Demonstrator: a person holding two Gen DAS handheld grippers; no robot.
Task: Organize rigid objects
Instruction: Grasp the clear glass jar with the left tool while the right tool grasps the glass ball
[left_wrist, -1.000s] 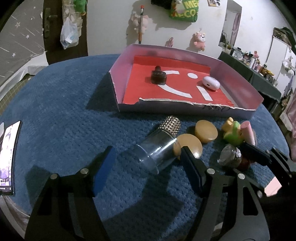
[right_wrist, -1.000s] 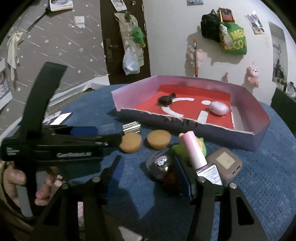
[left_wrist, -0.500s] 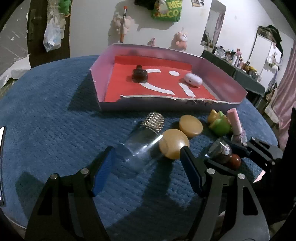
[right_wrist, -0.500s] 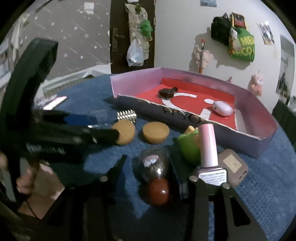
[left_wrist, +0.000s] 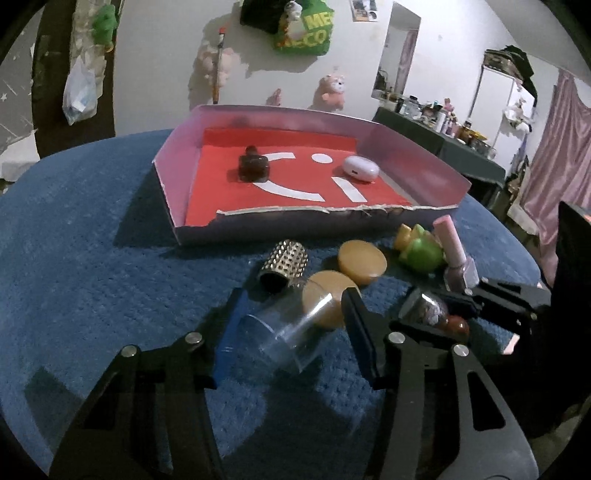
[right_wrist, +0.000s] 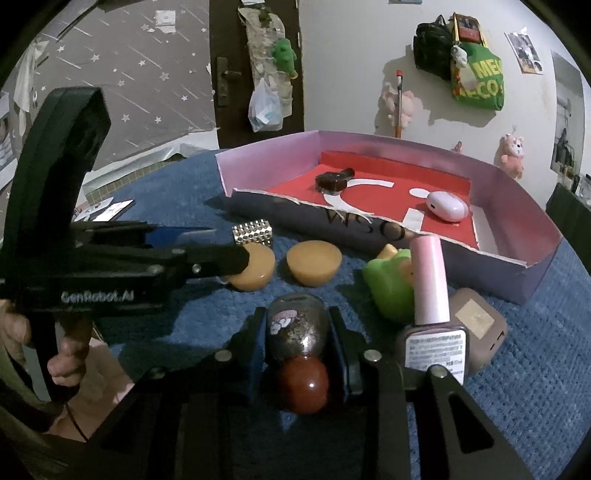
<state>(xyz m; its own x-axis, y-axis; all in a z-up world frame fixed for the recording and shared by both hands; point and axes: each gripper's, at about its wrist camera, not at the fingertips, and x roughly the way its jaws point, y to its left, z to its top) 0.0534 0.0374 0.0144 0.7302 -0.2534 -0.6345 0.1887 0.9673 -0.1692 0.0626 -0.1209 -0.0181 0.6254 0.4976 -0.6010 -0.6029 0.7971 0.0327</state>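
Note:
A clear bottle (left_wrist: 280, 339) with a studded silver cap (left_wrist: 284, 264) lies on the blue cloth between the fingers of my left gripper (left_wrist: 291, 299). Its jaws are closing, and a small gap still shows at the right pad. My right gripper (right_wrist: 297, 332) is shut on a small glittery bottle (right_wrist: 297, 325) with a round red-brown cap (right_wrist: 303, 384); that bottle (left_wrist: 424, 310) also shows in the left wrist view. The pink-walled box (left_wrist: 173, 206) with a red floor holds a dark bottle (left_wrist: 254, 168) and a white case (left_wrist: 361, 169).
Two tan discs (right_wrist: 314, 262) (right_wrist: 255, 271), a green toy (right_wrist: 391, 288), a pink-capped polish bottle (right_wrist: 430, 284) and a beige block (right_wrist: 476, 325) crowd the cloth before the box. A phone (right_wrist: 107, 208) lies far left. A hand (right_wrist: 70, 354) holds the left gripper.
The right jaws closed onto the glittery bottle. The left jaws narrowed around the clear bottle, and the left view rolled slightly.

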